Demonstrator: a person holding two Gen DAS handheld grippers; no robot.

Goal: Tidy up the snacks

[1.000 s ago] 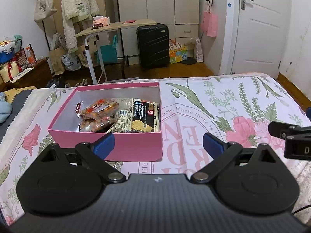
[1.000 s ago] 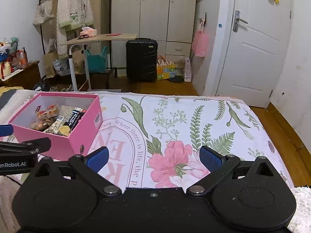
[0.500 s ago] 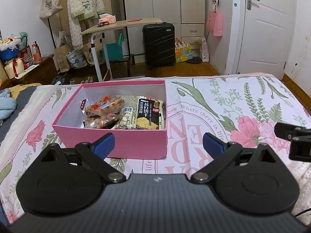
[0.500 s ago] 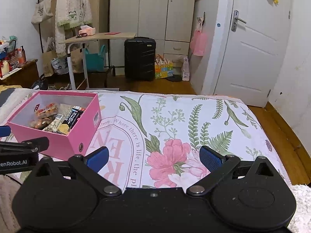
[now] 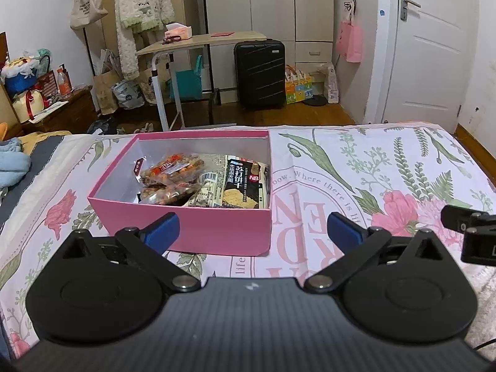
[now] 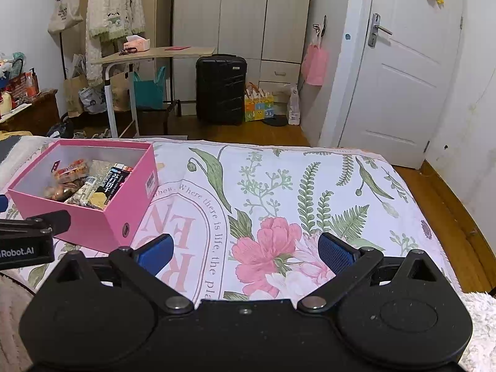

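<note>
- Your pink box [image 5: 198, 229] sits open on the floral bedspread [image 5: 387, 167]: smooth cardboard, rectangular, pale inside.
- In it lie crinkly snack packets [image 5: 172, 175]: clear wraps of orange-brown pieces and a glossy black cracker pack [image 5: 243, 186].
- Your left gripper [image 5: 252, 228] is just before the box's near wall, jaws opening, holding nothing.
- Your right gripper [image 6: 243, 249] hangs spread over the printed flower, empty.

Left gripper [image 5: 252, 228], right gripper [image 6: 245, 249]: black bodies, blue pads, silver pivot screws, white "Robot.AI" lettering.
</note>
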